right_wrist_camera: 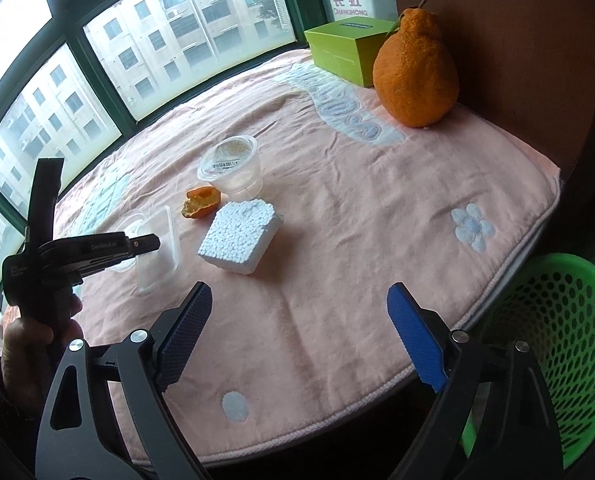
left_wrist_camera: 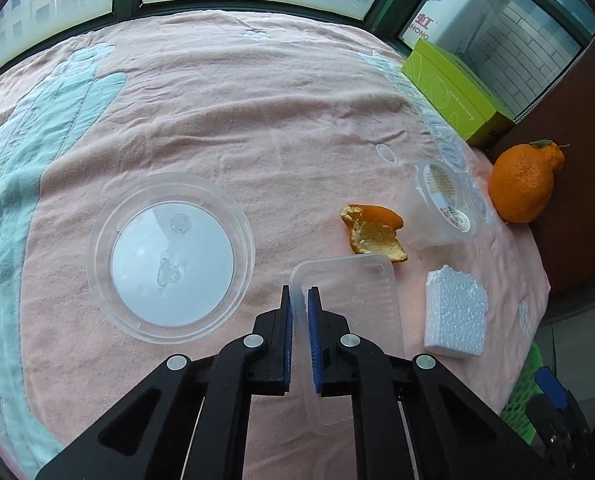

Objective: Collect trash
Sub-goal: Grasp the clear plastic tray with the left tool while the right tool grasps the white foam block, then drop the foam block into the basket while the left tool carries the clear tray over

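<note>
Clear tray point(left_wrist_camera: 349, 292): thin ribbed rectangular plastic, on the pink cloth point(left_wrist_camera: 257, 120) near its front edge, beside the round lid point(left_wrist_camera: 169, 256).
Left gripper point(left_wrist_camera: 300, 296): jaws closed onto the tray's left rim wall, pads pinching it.
Risk, tray: flimsy wall may buckle or slip out when lifted; grip is only at one edge.
Right gripper point(right_wrist_camera: 299, 312): jaws wide apart, nothing between them, over bare cloth.
Foam block point(right_wrist_camera: 239, 236): white, beaded, crumbly; could shed if squeezed.
Orange peel point(right_wrist_camera: 201, 202): curled, touching the cup point(right_wrist_camera: 233, 168).
Green basket point(right_wrist_camera: 565, 344): perforated, below table edge; likely drop point, easy to miss.
Whole fruit point(right_wrist_camera: 415, 68): probably not trash.
</note>
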Action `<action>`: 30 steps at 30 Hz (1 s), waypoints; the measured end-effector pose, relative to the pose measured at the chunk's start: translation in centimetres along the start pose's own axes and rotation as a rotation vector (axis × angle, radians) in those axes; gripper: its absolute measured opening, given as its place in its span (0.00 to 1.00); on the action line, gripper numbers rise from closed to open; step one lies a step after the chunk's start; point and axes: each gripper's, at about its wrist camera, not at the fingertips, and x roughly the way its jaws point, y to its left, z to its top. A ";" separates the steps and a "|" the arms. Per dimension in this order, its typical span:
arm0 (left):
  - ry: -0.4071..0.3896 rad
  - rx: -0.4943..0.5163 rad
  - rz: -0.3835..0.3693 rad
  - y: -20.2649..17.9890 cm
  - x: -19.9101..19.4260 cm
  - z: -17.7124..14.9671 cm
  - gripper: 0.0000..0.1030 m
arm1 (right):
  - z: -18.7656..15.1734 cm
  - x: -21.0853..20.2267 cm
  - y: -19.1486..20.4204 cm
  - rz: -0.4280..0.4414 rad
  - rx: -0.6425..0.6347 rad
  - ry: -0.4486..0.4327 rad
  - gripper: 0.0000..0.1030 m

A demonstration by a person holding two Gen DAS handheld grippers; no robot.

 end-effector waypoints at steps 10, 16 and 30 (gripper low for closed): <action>-0.039 0.014 -0.060 1.7 -3.8 -1.2 0.06 | 2.0 4.1 3.1 0.025 -0.007 0.052 0.81; -0.058 0.012 -0.074 2.9 -5.7 -2.0 0.06 | 2.8 6.9 4.9 -0.004 -0.019 0.092 0.81; -0.048 0.022 -0.088 2.8 -6.0 -3.1 0.06 | 2.2 7.6 5.1 -0.064 -0.038 0.097 0.60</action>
